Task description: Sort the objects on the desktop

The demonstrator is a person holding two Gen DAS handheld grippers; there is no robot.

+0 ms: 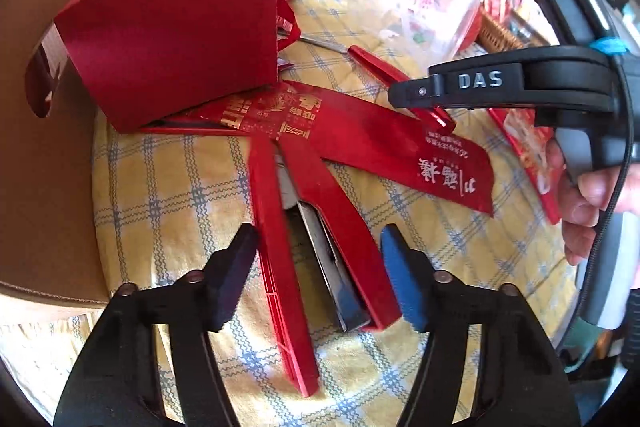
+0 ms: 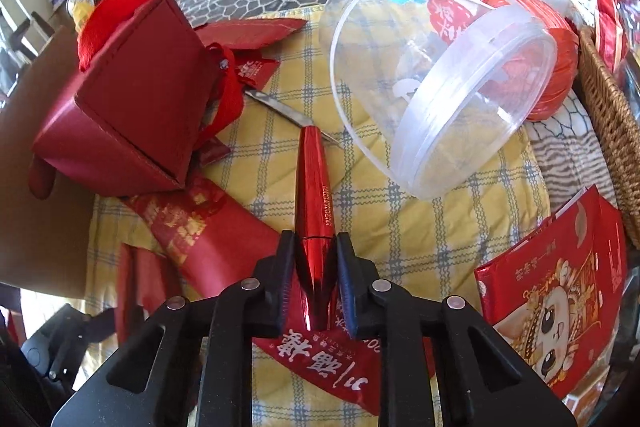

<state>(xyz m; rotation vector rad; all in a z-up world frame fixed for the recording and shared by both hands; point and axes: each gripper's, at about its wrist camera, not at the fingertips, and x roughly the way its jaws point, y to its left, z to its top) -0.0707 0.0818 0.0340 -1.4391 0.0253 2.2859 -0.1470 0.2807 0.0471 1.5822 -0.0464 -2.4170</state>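
Gripping a red mascara tube [image 2: 313,211], the right gripper [image 2: 314,283] is pinching it near its tapered end, jaws nearly closed on it, low centre of the right view. The tube is pointing up the frame toward tweezers [image 2: 280,109] lying beyond its tip. In the left view the left gripper [image 1: 320,275] is standing about half open around a red stapler [image 1: 320,227], which is splayed open at bottom centre; whether its pads [image 1: 400,275] are touching I cannot tell. To do this well, the right hand should be keeping the tube square between the pads while lifting, since the glossy taper looks likely to slip. A clear tub [image 2: 440,75] is lying on its side at upper right, a red bag [image 2: 132,95] at left, a red packet [image 2: 560,291] at lower right, all on a yellow checked cloth [image 2: 440,227].
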